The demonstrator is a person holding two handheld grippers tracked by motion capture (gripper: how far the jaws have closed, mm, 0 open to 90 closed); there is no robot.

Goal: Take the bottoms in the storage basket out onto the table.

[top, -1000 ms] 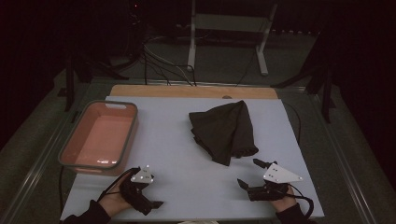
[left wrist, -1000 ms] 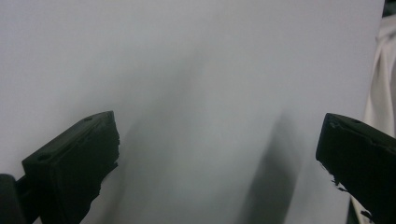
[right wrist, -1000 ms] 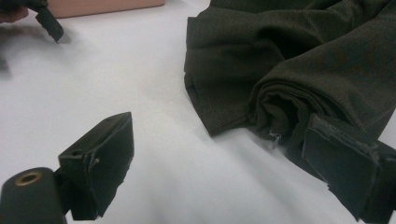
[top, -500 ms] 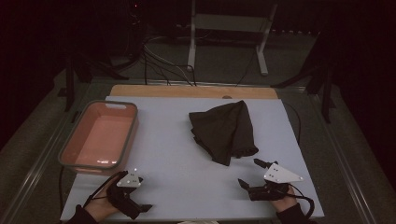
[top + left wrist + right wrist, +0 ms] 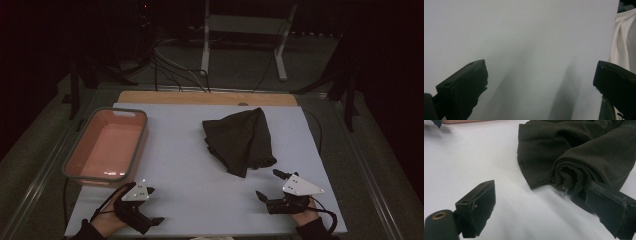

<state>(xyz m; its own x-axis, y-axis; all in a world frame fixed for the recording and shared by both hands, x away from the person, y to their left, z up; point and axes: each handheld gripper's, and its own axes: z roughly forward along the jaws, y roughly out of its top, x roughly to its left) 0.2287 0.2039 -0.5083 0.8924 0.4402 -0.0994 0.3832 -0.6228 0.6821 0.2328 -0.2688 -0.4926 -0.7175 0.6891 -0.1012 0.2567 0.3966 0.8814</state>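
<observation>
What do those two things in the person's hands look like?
Each tool is black with two chunky, blocky jaws. The left tool and the right tool each carry a pale grey three-cornered plate on top with small dark dots. A thin black cable loops off the right one. The person's sleeves look dark.

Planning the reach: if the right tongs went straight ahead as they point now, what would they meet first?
Probably the dark cloth. The open right tongs face its rolled near edge, with bare white table between; one jaw already looks close to the fabric, though depth is unclear.
</observation>
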